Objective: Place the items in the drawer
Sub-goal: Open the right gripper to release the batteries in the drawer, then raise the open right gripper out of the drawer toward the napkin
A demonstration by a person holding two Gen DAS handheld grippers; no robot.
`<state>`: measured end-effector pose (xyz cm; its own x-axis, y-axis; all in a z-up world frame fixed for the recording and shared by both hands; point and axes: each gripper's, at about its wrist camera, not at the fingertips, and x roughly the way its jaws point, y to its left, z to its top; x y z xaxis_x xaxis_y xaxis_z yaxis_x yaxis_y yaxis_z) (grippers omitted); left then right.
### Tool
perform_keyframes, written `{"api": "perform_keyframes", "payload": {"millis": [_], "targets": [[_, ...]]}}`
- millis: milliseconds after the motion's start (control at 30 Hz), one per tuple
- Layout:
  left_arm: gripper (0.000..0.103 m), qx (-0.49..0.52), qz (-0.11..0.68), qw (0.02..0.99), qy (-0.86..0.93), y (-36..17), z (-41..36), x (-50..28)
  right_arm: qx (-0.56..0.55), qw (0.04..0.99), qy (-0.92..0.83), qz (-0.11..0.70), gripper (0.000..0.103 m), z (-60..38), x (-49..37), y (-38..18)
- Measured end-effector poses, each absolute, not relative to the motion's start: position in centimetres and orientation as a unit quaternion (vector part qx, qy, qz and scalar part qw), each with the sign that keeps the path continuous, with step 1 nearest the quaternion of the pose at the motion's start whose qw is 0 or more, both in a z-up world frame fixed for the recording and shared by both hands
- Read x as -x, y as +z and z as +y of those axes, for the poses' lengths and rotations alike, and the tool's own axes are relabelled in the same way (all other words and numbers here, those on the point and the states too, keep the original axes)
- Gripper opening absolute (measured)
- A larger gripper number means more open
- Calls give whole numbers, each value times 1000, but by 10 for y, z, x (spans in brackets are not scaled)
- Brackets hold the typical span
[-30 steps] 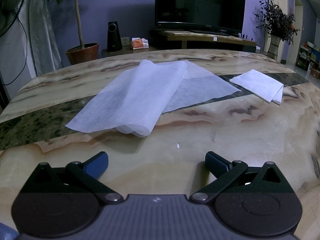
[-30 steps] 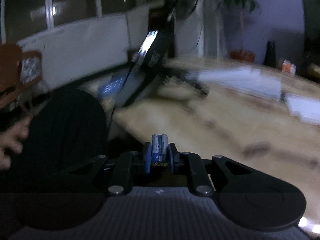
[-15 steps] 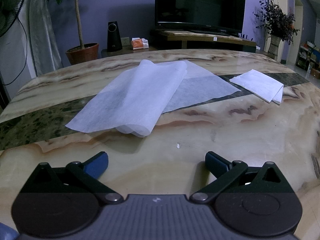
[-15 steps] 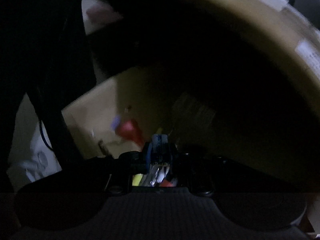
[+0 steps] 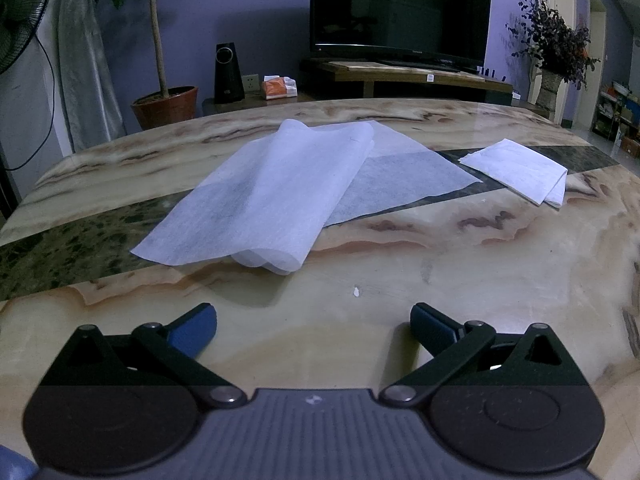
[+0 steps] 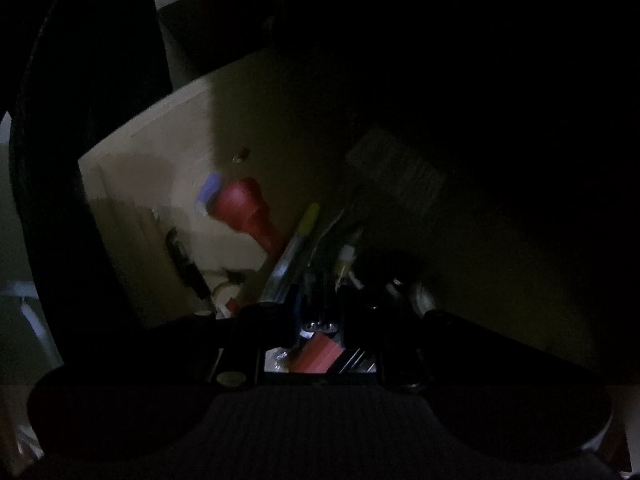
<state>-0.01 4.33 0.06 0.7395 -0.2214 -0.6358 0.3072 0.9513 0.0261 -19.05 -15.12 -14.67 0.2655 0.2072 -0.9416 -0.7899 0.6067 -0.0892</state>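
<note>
The batteries — two slim cells side by side, seen end-on with their small metal ends catching the light — sit pinched upright in a narrow gap, just above the clutter of the open drawer. The drawer is a pale wooden box, its floor lit at the left and lost in shadow to the right. Inside lie a red cone-shaped thing with a purple piece at its far end, near the drawer's middle, and a yellow-tipped pen lying slantwise beside it — other small items below are too dark to tell.
</note>
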Motion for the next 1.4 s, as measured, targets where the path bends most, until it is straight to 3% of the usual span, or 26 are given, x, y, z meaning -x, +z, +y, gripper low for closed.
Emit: {"api": "perform_keyframes", "payload": {"millis": [267, 467, 733, 800, 867, 900, 1067, 1200, 1400], "targets": [[103, -65, 332, 930, -142, 1, 43, 0, 306, 745, 342, 485, 21, -146, 194, -141], [103, -65, 332, 930, -142, 1, 43, 0, 283, 749, 397, 448, 21, -143, 211, -101], [103, -65, 332, 930, -142, 1, 43, 0, 102, 779, 510, 351, 23, -181, 214, 9], [103, -65, 332, 930, -142, 1, 43, 0, 59, 805, 504, 308, 32, -200, 207, 37], [103, -65, 332, 930, -142, 1, 43, 0, 17, 840, 471, 269, 47, -223, 194, 58], [103, -65, 332, 930, -142, 1, 43, 0, -10, 860, 444, 252, 48, -237, 185, 68], [103, -65, 332, 930, -142, 1, 43, 0, -138, 935, 237, 223, 48, -316, 124, 86], [103, -65, 332, 930, -142, 1, 43, 0, -246, 935, 124, 224, 48, -377, 71, 73], [103, -65, 332, 930, -142, 1, 43, 0, -220, 946, 19, 236, 48, -410, 17, 40]]}}
